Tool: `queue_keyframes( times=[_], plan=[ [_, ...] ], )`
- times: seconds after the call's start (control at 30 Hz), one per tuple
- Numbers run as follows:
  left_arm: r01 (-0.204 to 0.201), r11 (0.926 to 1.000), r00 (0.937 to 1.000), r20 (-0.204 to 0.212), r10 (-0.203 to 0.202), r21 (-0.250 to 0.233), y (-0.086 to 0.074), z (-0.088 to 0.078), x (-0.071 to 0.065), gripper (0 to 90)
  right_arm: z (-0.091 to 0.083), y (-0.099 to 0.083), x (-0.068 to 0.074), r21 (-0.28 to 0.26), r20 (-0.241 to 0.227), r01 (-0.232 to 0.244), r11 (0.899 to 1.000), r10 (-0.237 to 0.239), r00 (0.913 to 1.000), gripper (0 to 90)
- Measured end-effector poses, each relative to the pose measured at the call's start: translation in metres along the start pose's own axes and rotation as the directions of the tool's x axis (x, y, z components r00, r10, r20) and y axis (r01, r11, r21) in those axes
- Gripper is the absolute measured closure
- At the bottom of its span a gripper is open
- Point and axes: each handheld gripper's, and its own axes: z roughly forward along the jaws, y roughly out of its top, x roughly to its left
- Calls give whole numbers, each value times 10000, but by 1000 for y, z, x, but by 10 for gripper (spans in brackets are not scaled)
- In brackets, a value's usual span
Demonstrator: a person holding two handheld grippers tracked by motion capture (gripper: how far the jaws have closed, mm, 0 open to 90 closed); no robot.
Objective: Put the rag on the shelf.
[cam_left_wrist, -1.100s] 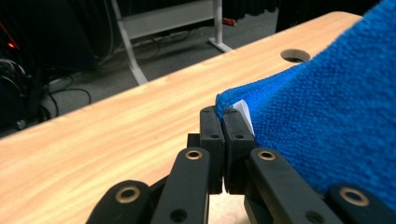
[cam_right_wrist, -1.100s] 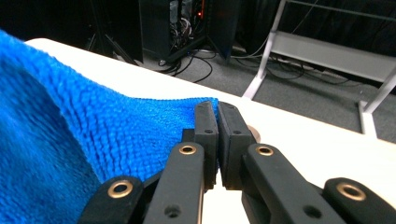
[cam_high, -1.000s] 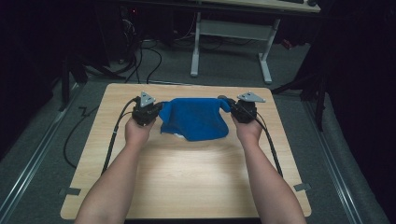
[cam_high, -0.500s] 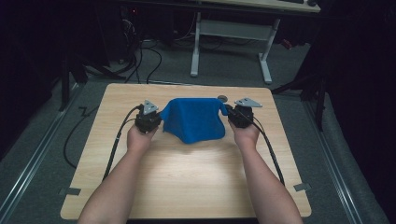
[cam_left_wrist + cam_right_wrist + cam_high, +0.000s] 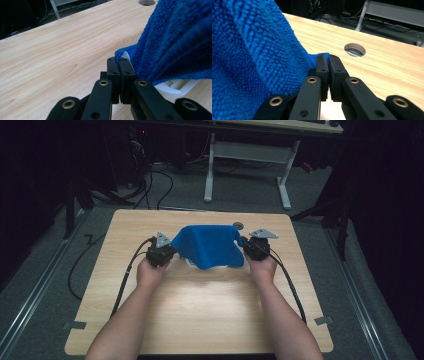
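A blue terry cloth hangs stretched between my two grippers above the middle of the wooden table. My left gripper is shut on the cloth's left corner. My right gripper is shut on its right corner. The cloth sags down between them, and its lower edge drapes over a white object on the table, mostly hidden under the cloth.
A round cable hole lies in the table near the far edge, also the hole just beyond my right jaws. Cables trail from the grippers along the table. A white desk frame stands beyond the table.
Both grippers have pulled the cloth toward the person's side and lifted it, so it hangs more taut between them.
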Motion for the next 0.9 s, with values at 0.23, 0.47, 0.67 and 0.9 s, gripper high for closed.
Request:
queue_keyframes(
  times=[0.23, 0.47, 0.67, 0.9],
  plan=[
    [-20, 10000, 10000, 6, 20, -24, -3, -5, 0, 888, 5, 1, 0, 16, 11, -36, 10000, 35, 10000, 866],
    [-66, 9998, 10000, -9, 67, 183, -7, -5, -1, 888, 10, -7, 2, 304, -55, -5, 9995, 6, 10000, 866],
    [-46, 9998, 10000, -18, 46, 190, -6, -6, -3, 881, 3, -5, 0, 320, 242, -66, 9995, 58, 9997, 714],
    [-103, 9997, 9999, -80, 105, 243, -5, -7, -3, 879, -18, -2, -10, -101, 472, -205, 9997, 209, 9987, 689]
  ],
)
